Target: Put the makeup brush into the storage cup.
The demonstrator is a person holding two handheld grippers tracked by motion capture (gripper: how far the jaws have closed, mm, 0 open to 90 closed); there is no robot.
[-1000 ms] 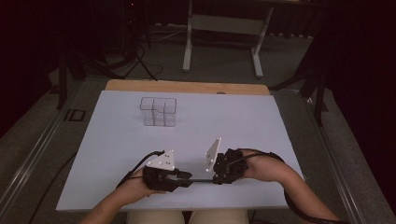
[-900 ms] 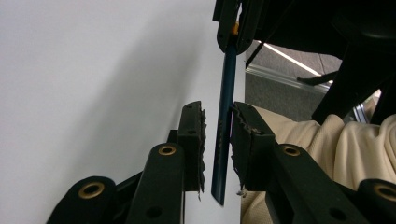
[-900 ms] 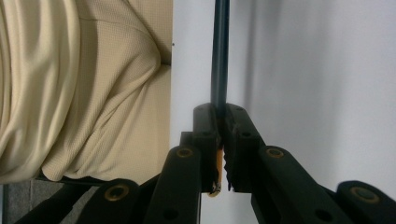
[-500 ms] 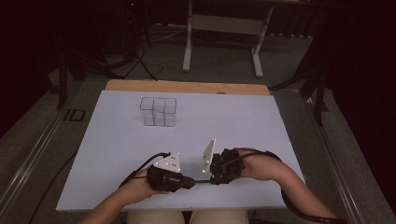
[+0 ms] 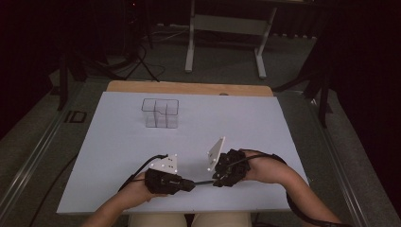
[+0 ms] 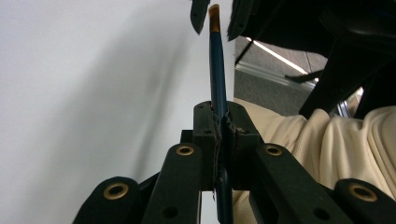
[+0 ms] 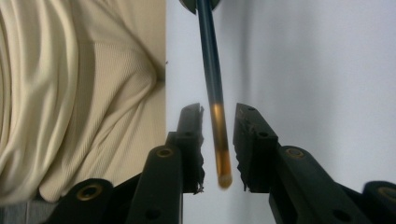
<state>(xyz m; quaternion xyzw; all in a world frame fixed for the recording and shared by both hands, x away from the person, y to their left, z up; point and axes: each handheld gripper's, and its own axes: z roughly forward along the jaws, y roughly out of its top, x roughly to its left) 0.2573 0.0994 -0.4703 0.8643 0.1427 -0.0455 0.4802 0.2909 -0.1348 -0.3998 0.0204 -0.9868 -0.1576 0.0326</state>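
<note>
A thin dark blue stick (image 6: 217,70) with an orange-gold end is clamped in my left gripper (image 6: 222,112), which is shut on it. In the high view my left gripper (image 5: 187,184) and right gripper (image 5: 216,180) face each other near the table's front edge, with the stick (image 5: 202,182) bridging them. My right gripper (image 7: 218,121) is open. The stick's orange end (image 7: 220,154) lies between its jaws with a gap on each side. The blue shaft (image 7: 210,60) runs away toward the left gripper.
A clear plastic box (image 5: 161,112) with compartments stands at the back left of the white table (image 5: 118,151). The person's cream trousers (image 7: 79,93) lie just past the front edge. A metal stand (image 5: 227,28) is on the floor beyond.
The two grippers have drawn closer together near the front edge. The right gripper has slid left, so the stick's orange end now sits between its jaws.
</note>
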